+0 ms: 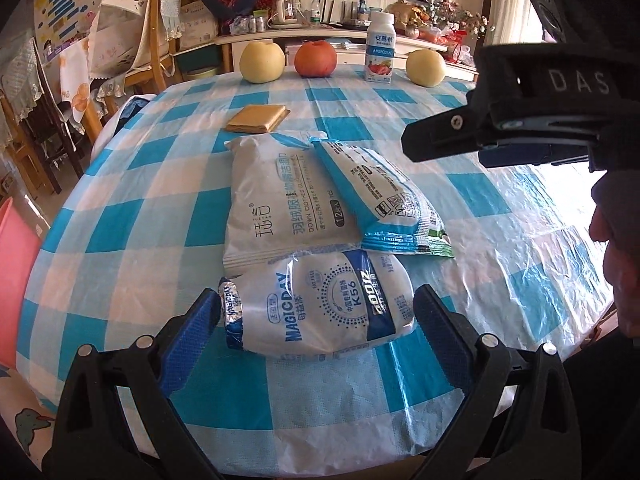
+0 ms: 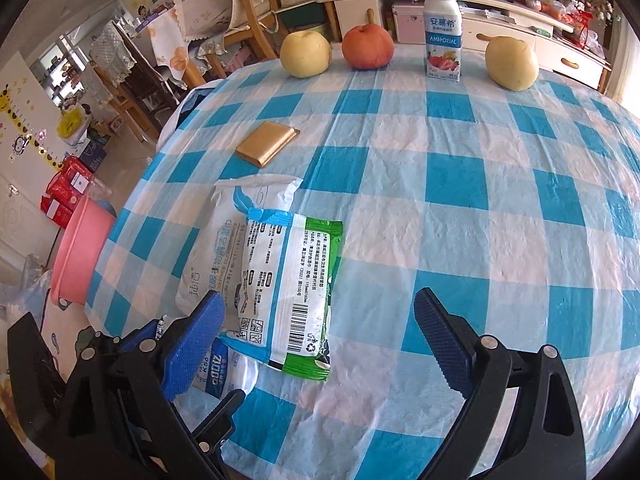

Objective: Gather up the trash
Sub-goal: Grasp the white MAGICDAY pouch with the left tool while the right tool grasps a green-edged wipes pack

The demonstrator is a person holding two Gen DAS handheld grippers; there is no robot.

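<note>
A white and blue MAGICDAY pouch [image 1: 320,308] lies on the checked table [image 1: 132,240] between the fingers of my left gripper [image 1: 318,312], which is open and straddles it. Behind it lies a large white wipes pack [image 1: 280,200], with a blue, white and green pack [image 2: 288,288] resting across it. My right gripper [image 2: 320,308] is open just above the table, its left finger beside the green pack. A flat gold packet [image 2: 268,142] sits further back. In the left wrist view the right gripper [image 1: 412,142] hovers at the upper right.
Two yellow pears [image 2: 306,54] [image 2: 512,64], a red apple [image 2: 368,48] and a yogurt bottle [image 2: 443,28] line the far edge of the table. A pink bin [image 2: 80,248] stands off the table's left side. Chairs and cabinets stand beyond.
</note>
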